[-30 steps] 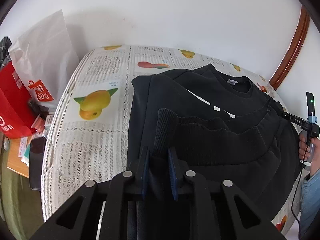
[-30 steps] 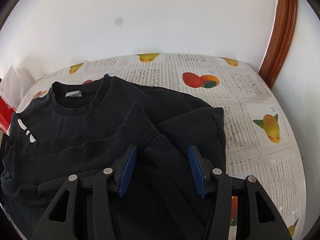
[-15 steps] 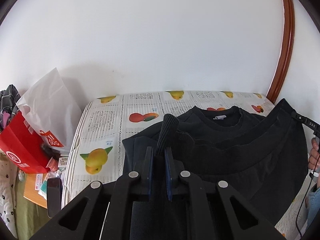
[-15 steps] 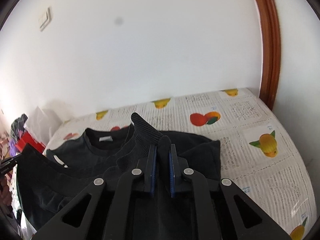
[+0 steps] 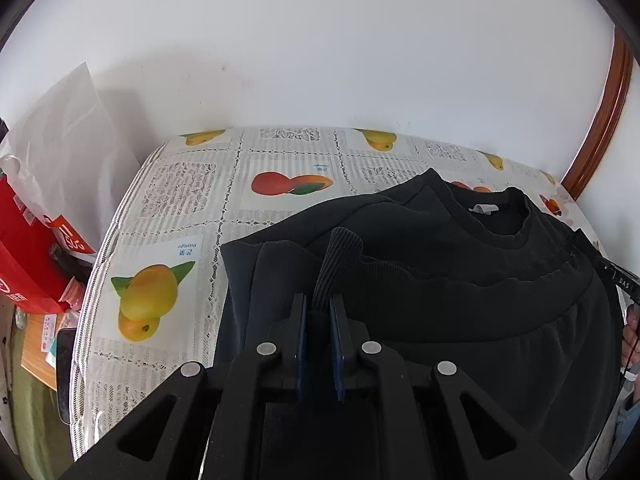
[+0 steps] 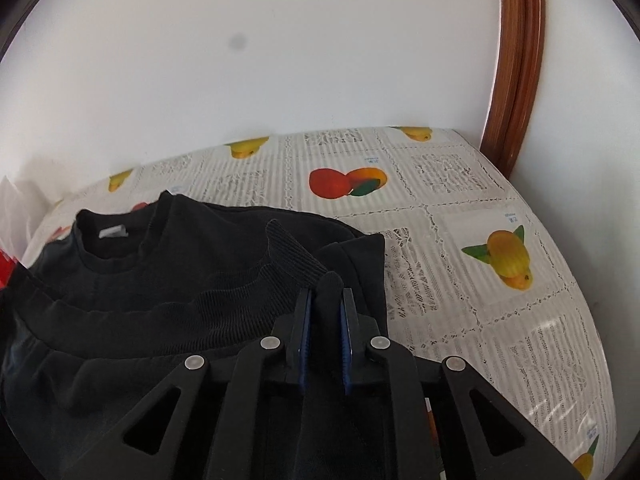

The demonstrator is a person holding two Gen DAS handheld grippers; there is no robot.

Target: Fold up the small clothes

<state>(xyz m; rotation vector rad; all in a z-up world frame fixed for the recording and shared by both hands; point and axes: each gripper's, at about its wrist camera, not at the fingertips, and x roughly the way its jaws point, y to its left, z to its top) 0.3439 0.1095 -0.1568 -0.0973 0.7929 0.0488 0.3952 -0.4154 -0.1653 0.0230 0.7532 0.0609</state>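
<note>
moved: ribbed hem (image 5: 340,256) lifted since a second ago, right gripper (image 6: 325,300) closed onto it, jaws now easing apart | left gripper (image 5: 318,304) clenched on hem | black sweatshirt (image 6: 192,256) on fruit-print tablecloth (image 6: 460,200), collar toward wall, hem edge spanning both grippers

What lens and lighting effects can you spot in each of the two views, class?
Left wrist view: fisheye bending curves the tablecloth edge; dark corners vignette the frame; the white bag casts a soft shadow on the wall. Right wrist view: a grey smudge hangs over the wall, probably dirt on the lens; the black sweatshirt loses fold detail; the door frame bows.
</note>
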